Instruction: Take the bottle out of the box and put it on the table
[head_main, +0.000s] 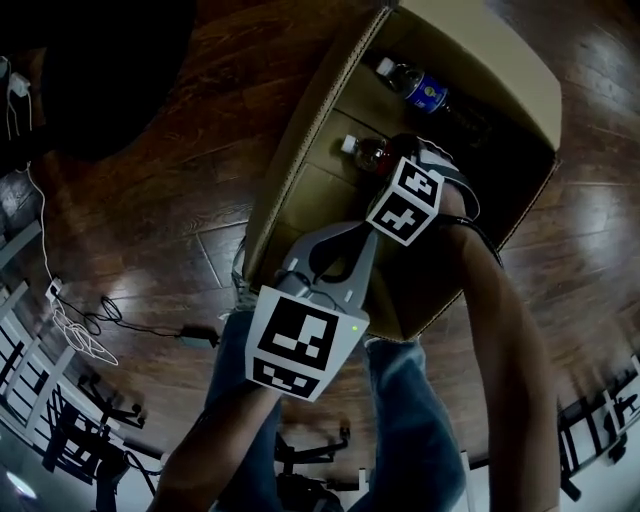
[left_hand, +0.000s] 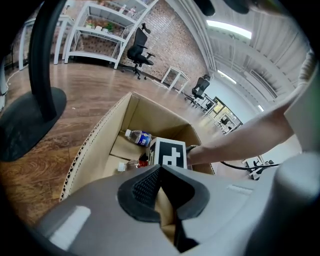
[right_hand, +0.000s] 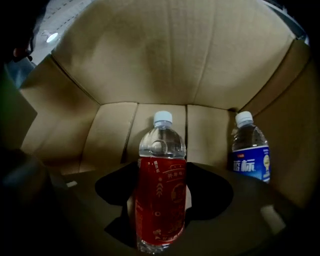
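My right tongs (right_hand: 160, 207) point down into the open cardboard box (head_main: 305, 125), which stands on the wooden floor (head_main: 150, 210). Their jaws stand wide apart, one on each side of the red-labelled bottle (right_hand: 161, 165), and I cannot see the pads pressing on it. That bottle lies on the bottom of the box with its white cap toward the wall ahead of the jaws. In the head view it shows just past the tongs' marker cube (head_main: 405, 200), cap toward the box's left rim. A second bottle with a blue label (right_hand: 250, 157) lies beside it, apart from it and nearer the far corner, its cap turned the same way. My left tongs (left_hand: 159, 169) are at the near rim of the box, tilted downward, with the pad tips together. Tan cardboard shows in the slit behind the tips, but I cannot tell whether they pinch it. From that side my right forearm (left_hand: 240, 140) reaches over the rim into the box.
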